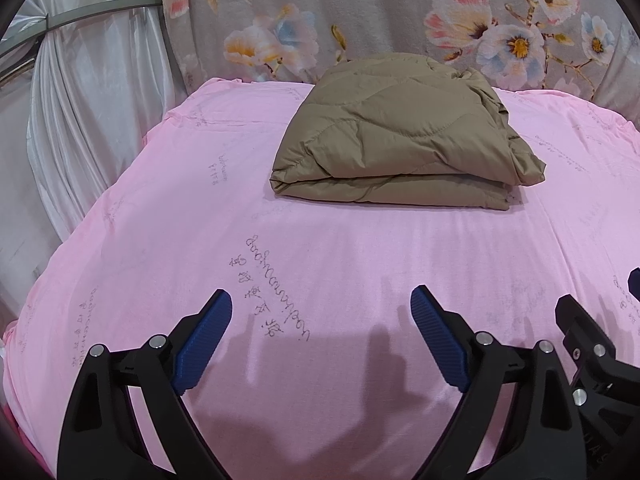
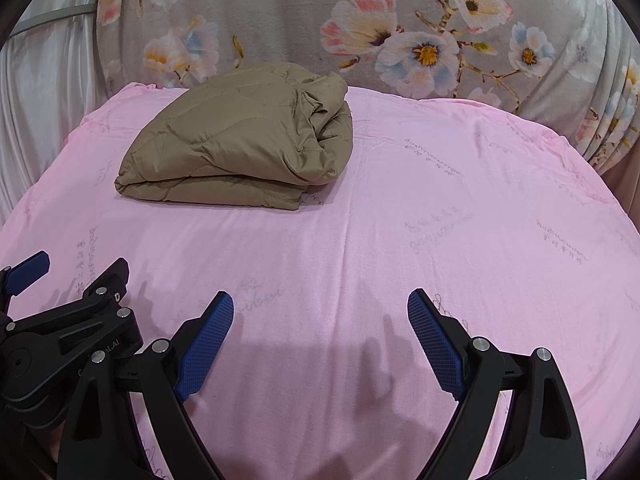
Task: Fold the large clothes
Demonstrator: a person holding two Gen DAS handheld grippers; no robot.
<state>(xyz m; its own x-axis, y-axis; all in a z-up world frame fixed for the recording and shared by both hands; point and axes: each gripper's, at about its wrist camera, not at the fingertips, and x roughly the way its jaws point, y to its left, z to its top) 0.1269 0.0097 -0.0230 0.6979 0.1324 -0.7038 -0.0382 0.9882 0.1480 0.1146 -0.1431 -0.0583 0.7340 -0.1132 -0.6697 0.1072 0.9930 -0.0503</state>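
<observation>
Both black blue-padded grippers — left gripper [image 1: 321, 334] and right gripper [image 2: 320, 336] — hang spread wide and empty over the pink printed bedsheet [image 1: 160, 220], well apart from the folded tan quilted jacket [image 1: 396, 136] — seemingly finished, so nothing needs holding.

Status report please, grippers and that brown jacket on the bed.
Left gripper open, empty. Right gripper open, empty. Brown quilted jacket folded on pink sheet, untouched. Nothing between.
</observation>
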